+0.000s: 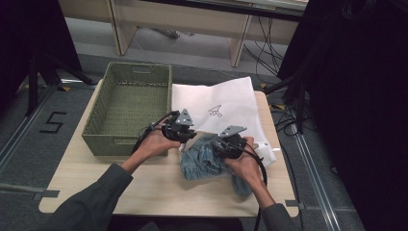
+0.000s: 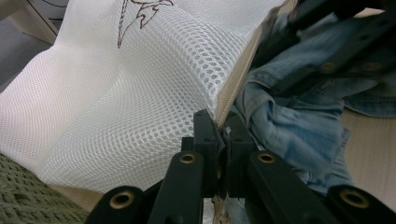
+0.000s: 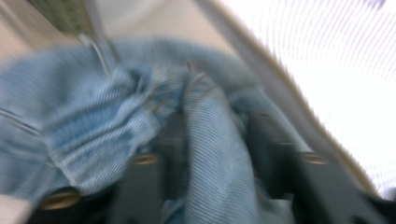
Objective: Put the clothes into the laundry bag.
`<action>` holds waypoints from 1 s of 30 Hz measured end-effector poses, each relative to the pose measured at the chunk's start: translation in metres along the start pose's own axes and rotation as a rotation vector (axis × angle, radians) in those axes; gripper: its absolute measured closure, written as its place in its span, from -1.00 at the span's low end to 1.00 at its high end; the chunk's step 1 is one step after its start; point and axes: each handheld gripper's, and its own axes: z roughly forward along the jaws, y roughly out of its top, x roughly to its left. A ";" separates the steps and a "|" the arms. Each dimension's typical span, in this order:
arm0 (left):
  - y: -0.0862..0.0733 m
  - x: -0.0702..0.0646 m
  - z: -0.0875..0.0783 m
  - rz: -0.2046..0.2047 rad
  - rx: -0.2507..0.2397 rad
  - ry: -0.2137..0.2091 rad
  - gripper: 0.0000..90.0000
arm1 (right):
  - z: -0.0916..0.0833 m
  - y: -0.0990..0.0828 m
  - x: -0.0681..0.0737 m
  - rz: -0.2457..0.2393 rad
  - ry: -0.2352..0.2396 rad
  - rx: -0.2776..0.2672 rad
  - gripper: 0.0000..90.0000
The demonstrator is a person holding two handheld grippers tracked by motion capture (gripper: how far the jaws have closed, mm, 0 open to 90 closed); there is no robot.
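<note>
White honeycomb-mesh bag [image 2: 140, 107] with a black line drawing, faded light-blue denim garment [image 1: 204, 161], olive-green woven basket [image 1: 130, 103], pale wood-grain table [image 1: 144, 187].

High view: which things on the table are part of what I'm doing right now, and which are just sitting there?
In the job:
- white mesh bag, its zipper edge pinched by the left gripper
- denim garment, a fold of it between the jaws of the right gripper

Just sitting there:
- green woven basket, left of the bag
- cables on the floor beyond the table
</note>
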 end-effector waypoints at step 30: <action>-0.005 0.009 0.000 -0.030 0.023 -0.043 0.91 | 0.051 -0.006 0.114 -0.255 0.173 0.048 0.60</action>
